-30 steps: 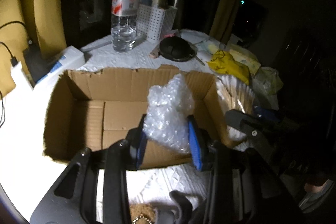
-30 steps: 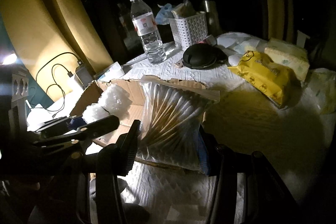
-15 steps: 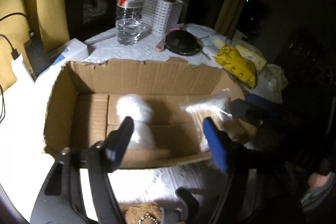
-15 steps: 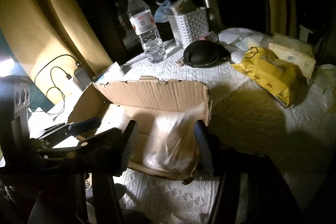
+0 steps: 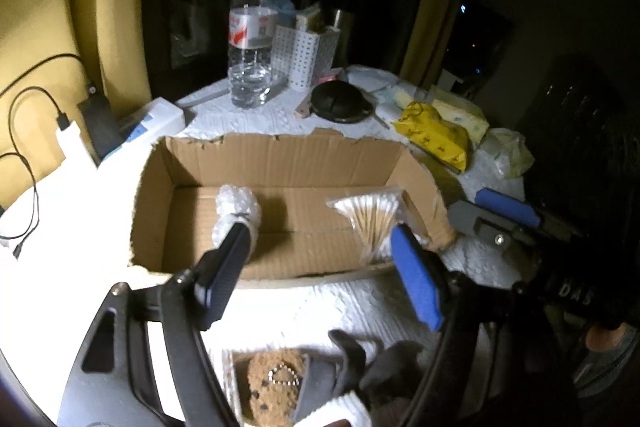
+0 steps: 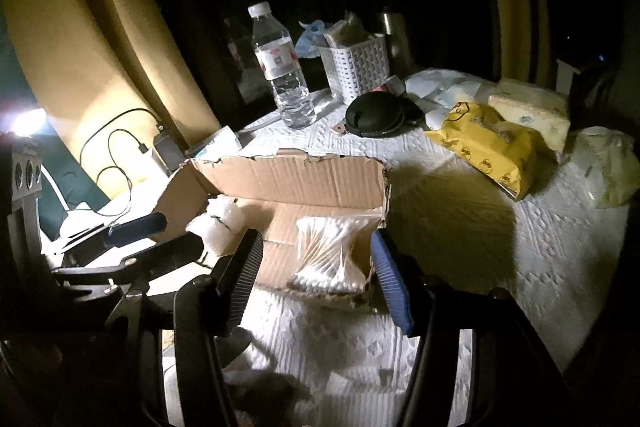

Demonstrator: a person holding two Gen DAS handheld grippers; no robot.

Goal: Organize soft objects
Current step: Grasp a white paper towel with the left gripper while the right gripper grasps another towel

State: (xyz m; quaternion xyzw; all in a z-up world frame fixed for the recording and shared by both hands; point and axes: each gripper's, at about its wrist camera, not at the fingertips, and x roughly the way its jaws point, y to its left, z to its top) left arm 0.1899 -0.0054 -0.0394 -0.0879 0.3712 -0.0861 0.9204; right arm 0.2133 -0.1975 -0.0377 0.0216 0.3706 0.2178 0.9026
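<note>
An open cardboard box stands on the white tablecloth. Inside it lie a wad of bubble wrap at the left and a clear bag of cotton swabs at the right. My left gripper is open and empty, just in front of the box's near wall. My right gripper is open and empty at the box's right near corner, with the swab bag seen between its fingers. The right gripper's fingers also show in the left wrist view.
Behind the box stand a water bottle, a white perforated basket and a black round case. A yellow wipes pack and pale tissue packs lie at the right. Chargers and cables lie at the left. A brown plush item sits below my left gripper.
Both grippers opened and let go: the bubble wrap and the swab bag dropped into the box. Both grippers then drew back toward the box's near side.
</note>
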